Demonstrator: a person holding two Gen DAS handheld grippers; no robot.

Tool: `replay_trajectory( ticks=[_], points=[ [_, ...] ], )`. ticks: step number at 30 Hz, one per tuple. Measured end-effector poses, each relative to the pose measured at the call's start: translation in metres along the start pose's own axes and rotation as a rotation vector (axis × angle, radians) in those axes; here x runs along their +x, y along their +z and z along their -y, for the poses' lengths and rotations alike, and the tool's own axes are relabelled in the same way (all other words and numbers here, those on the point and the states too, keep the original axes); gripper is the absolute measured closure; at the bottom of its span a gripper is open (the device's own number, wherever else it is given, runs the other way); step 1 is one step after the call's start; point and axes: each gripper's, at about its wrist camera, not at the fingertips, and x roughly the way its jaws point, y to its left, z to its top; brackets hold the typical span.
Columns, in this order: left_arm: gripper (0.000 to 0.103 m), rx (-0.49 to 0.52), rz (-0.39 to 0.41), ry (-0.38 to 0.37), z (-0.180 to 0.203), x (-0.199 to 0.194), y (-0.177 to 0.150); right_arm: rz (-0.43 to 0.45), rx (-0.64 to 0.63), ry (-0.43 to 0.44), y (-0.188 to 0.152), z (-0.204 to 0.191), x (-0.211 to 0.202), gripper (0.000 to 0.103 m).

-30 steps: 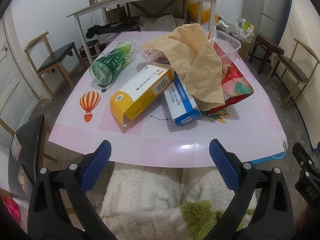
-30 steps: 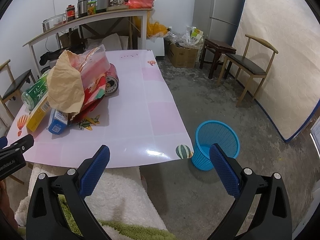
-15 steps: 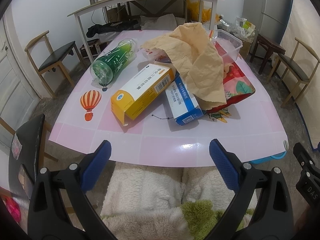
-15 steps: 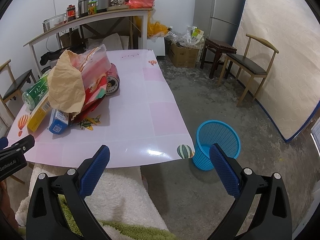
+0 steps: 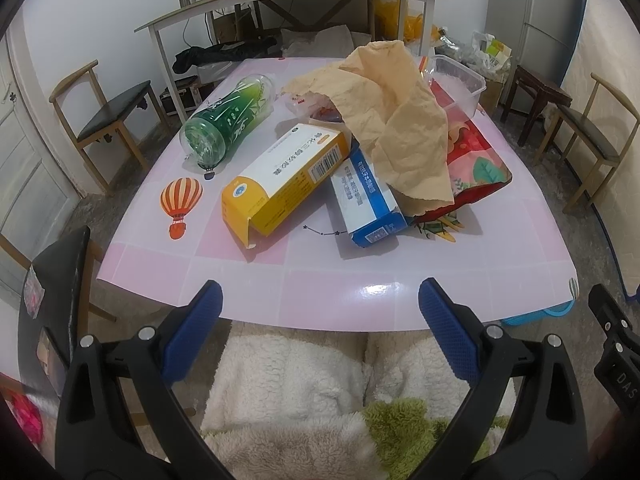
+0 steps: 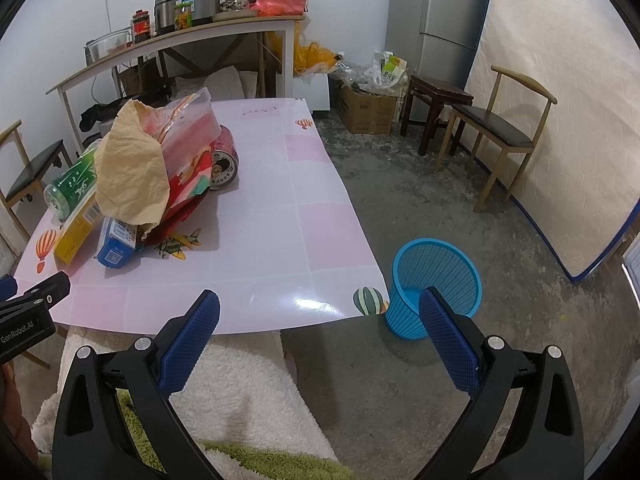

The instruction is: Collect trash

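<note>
Left wrist view
Left gripper: blue-padded fingers spread wide, holding nothing, at the frame's bottom before the pink tiled table.
Trash: mid-frame pile of a green plastic bottle, yellow-white carton, blue-white carton, crumpled tan paper, and red printed bag.

Right wrist view
Right gripper: wide apart, empty, at the bottom.
Red can: centre left, touching the pile.
Blue plastic mesh basket: on the floor, lower right, just beside the table corner.

Pink checked table (balloon prints), green bottle, blue basket
</note>
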Motion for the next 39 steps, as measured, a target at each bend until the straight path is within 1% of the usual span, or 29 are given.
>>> replay_trajectory(
  ticks=[19,27,31,34,39],
  points=[
    [0.008,0.000,-0.001,0.001,0.000,0.000,0.001,0.003,0.006,0.005,0.000,0.002,0.000,0.006],
    [0.008,-0.013,0.018,0.001,-0.007,-0.002,-0.001,0.008,0.019,0.041,0.003,0.002,0.004,0.006],
    [0.008,-0.026,0.058,0.016,-0.016,-0.006,0.007,0.044,0.014,0.064,0.014,-0.001,0.002,0.006],
    [0.008,-0.036,0.091,0.032,-0.026,-0.007,0.014,0.091,0.003,0.073,0.027,-0.004,-0.001,0.006],
    [0.008,-0.053,0.106,0.050,-0.043,0.000,0.023,0.220,-0.056,0.107,0.053,-0.014,-0.008,0.006]
  ],
)
